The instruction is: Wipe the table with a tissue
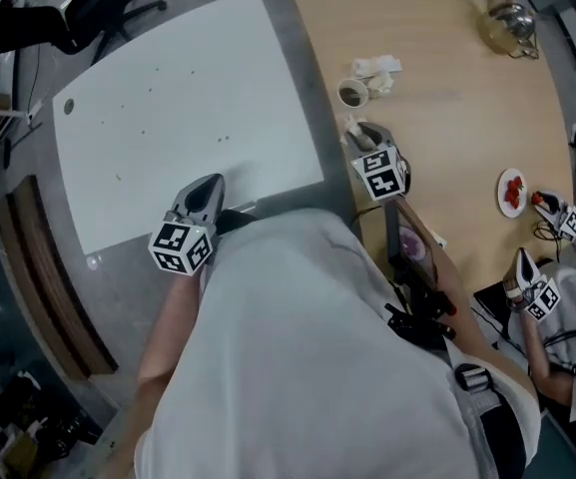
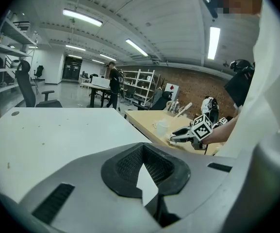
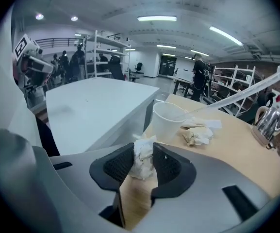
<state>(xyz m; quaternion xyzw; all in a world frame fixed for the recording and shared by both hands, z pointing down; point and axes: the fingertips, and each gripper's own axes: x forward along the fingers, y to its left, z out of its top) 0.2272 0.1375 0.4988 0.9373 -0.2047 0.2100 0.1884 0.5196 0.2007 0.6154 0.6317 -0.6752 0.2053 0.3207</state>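
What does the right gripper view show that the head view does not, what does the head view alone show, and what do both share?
Right gripper view only: a crumpled tissue pinched between the jaws of the right gripper, plus the ceiling lights.
Head view only: a plate holding something red, towards the right side of the wooden table in that view.
Both: the paper cup, the loose tissues beside it, the white table and the metal kettle.

A paper cup (image 1: 352,93), kettle (image 1: 510,23) and plate (image 1: 512,192) stand apart.
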